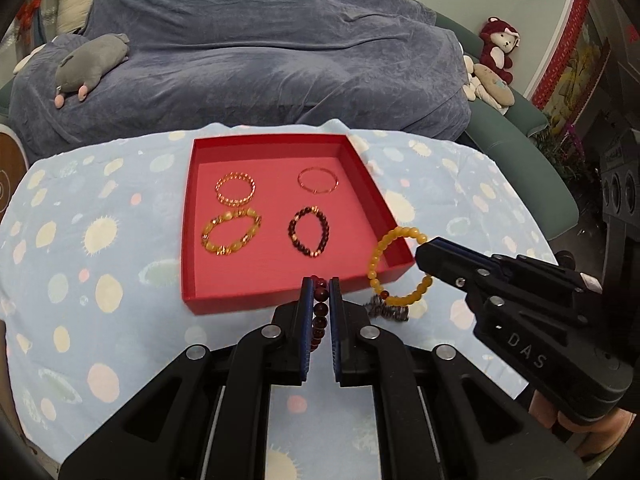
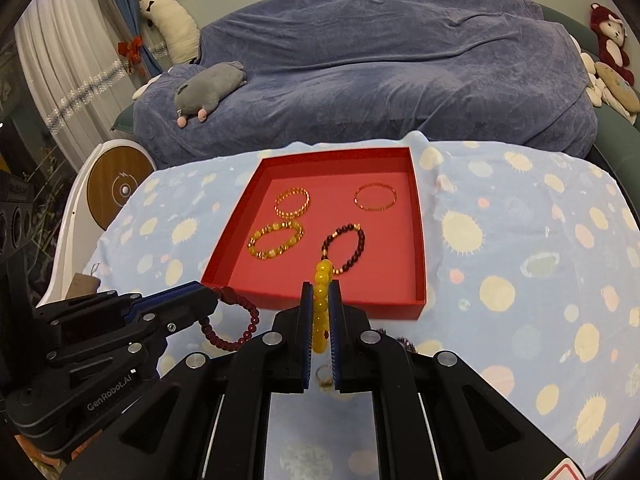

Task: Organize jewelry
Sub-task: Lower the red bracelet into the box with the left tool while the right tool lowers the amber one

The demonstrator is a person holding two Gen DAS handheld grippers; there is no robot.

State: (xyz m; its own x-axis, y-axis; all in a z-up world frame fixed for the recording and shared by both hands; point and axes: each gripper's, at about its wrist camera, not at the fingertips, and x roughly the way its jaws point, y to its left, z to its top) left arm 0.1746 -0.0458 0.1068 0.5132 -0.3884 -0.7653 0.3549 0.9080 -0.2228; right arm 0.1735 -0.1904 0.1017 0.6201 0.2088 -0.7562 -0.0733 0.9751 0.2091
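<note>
A red tray (image 1: 192,240) (image 2: 420,240) lies on the spotted blue cloth with several bracelets in it: two gold ones at the back, a yellow beaded one (image 1: 231,232) and a dark beaded one (image 1: 310,232) in front. My left gripper (image 1: 320,286) is shut on a dark red bead bracelet (image 1: 319,320) (image 2: 230,322), held just before the tray's near wall. My right gripper (image 2: 321,288) is shut on a yellow bead bracelet (image 2: 322,312) (image 1: 396,268), held over the tray's near right corner.
A small dark piece of jewelry (image 1: 390,310) lies on the cloth near the tray's front. A small ring (image 2: 324,376) lies under the right gripper. Behind the table is a sofa under a blue cover (image 1: 260,60) with plush toys. A round wooden stand (image 2: 116,188) is at left.
</note>
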